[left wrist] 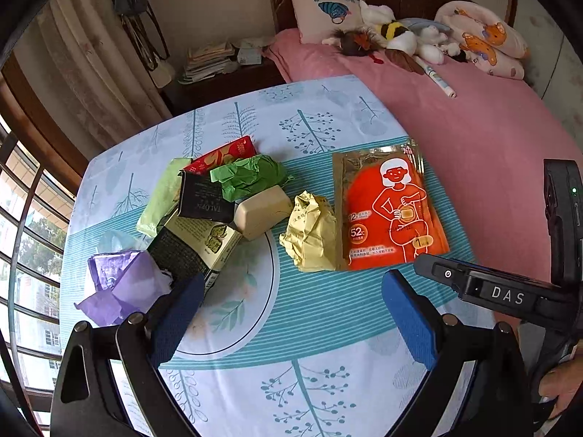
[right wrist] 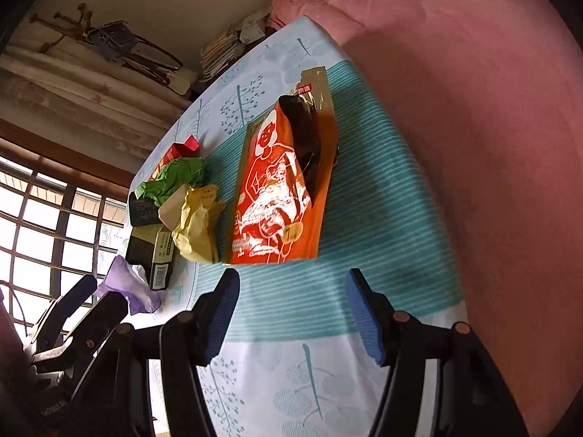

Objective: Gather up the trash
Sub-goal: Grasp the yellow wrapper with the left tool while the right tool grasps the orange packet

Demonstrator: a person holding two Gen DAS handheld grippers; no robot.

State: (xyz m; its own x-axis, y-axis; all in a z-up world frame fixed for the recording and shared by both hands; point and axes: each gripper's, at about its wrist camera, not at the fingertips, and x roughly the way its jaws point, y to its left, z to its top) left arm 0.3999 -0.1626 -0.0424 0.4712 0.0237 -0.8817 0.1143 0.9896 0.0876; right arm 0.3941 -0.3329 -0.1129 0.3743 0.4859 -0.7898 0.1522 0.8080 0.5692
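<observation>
Wrappers [left wrist: 204, 200] on table [left wrist: 328, 320], pouch [left wrist: 386, 211] at right.

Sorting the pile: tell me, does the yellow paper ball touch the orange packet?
Touching: in the left wrist view the yellow paper ball overlaps the orange packet's edge, no gap.

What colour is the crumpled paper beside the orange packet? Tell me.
Pale yellow; the crumpled paper shows best in the left wrist view.

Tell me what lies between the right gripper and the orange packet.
Nothing: in the right wrist view, only bare striped tablecloth separates the open right gripper from the orange packet.
</observation>
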